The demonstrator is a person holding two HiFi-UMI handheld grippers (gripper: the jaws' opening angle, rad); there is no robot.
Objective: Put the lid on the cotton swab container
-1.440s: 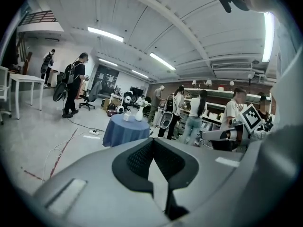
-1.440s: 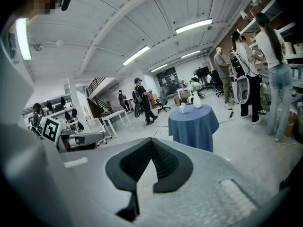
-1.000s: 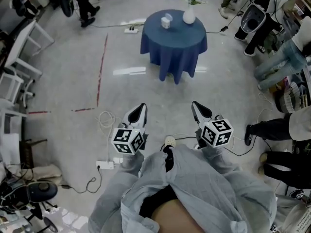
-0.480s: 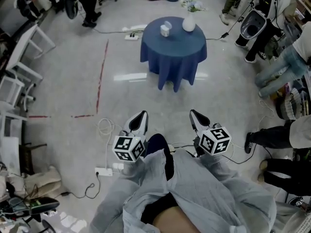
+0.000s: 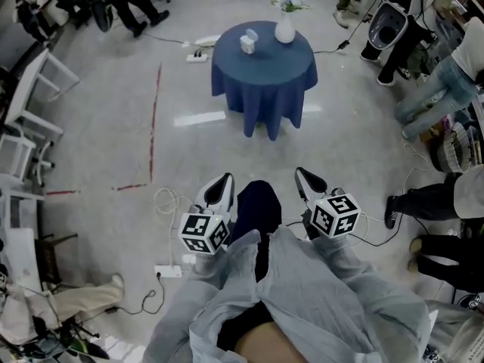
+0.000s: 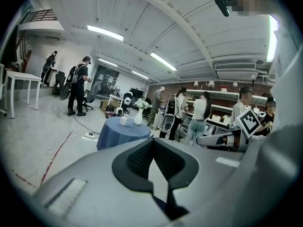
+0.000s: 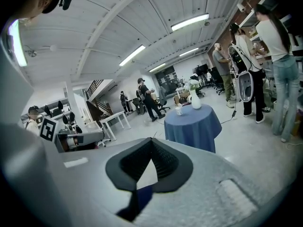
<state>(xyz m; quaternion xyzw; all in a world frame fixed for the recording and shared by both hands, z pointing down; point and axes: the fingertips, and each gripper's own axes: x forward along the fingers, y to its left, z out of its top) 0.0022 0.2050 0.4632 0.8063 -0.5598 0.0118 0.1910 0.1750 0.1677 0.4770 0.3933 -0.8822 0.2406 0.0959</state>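
Observation:
The cotton swab container (image 5: 248, 41) is a small pale box on a round table with a blue cloth (image 5: 265, 70), far ahead of me; its lid cannot be made out at this distance. It also shows in the left gripper view as the container (image 6: 123, 120) and in the right gripper view as the container (image 7: 179, 110). My left gripper (image 5: 220, 181) and right gripper (image 5: 302, 175) are held close to my body, well short of the table. Both are shut with nothing between their jaws: left gripper (image 6: 152, 140), right gripper (image 7: 152, 139).
A white vase with flowers (image 5: 284, 27) stands beside the container. Cables and a power strip (image 5: 168, 271) lie on the floor at my left. People (image 5: 439, 89) and equipment stand at the right; white tables (image 5: 34, 89) at the left. Red tape (image 5: 155, 116) marks the floor.
I have stepped forward: a dark-clad leg now shows between the grippers. Both grippers stay shut and have dropped a little in the view.

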